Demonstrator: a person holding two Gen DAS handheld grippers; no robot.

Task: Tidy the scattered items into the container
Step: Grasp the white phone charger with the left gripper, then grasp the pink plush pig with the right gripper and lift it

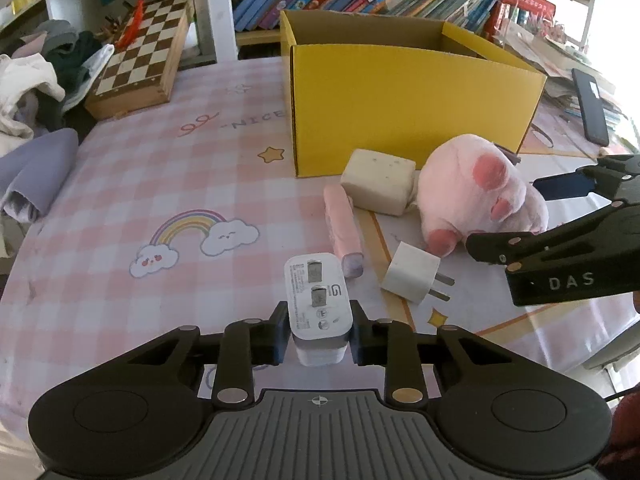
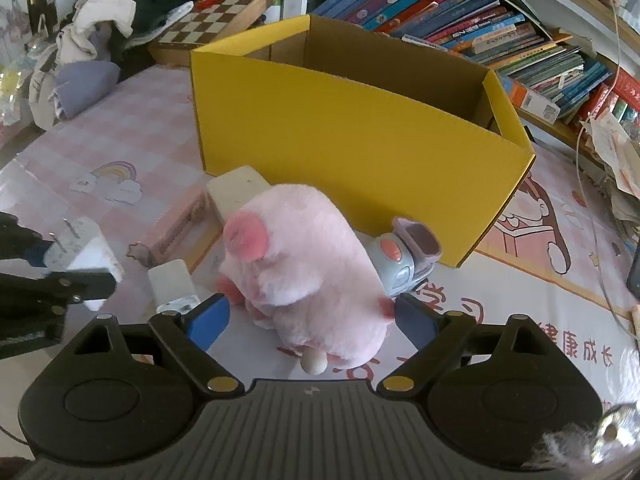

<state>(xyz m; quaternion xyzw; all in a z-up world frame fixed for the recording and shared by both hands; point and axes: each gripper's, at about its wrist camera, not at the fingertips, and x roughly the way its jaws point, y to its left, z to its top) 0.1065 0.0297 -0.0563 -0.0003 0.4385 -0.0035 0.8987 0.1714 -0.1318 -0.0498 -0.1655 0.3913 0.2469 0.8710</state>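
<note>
The left gripper is sitting at six o'clock in its own view, its jaws pressing on both sides of a white charger whose folded prongs are facing up. Just past it, at about one o'clock from the charger, a small white plug adapter is lying on the pink checked tablecloth with its prongs pointing toward three o'clock. A pink rolled bar is lying at twelve o'clock from the charger, and a cream block is resting just beyond it, close to the front wall of the yellow box.

In the right wrist view, the right gripper is standing wide apart at six o'clock, its blue pads flanking a pink plush toy; whether the pads are touching the fur I cannot tell. A pale blue toy with an orange button is lying just beside the plush at its three o'clock side. The yellow box is standing open-topped at twelve o'clock beyond the plush. Farther off, a chessboard is sitting at ten o'clock, with clothes heaped at nine o'clock and books stacked at one o'clock.
</note>
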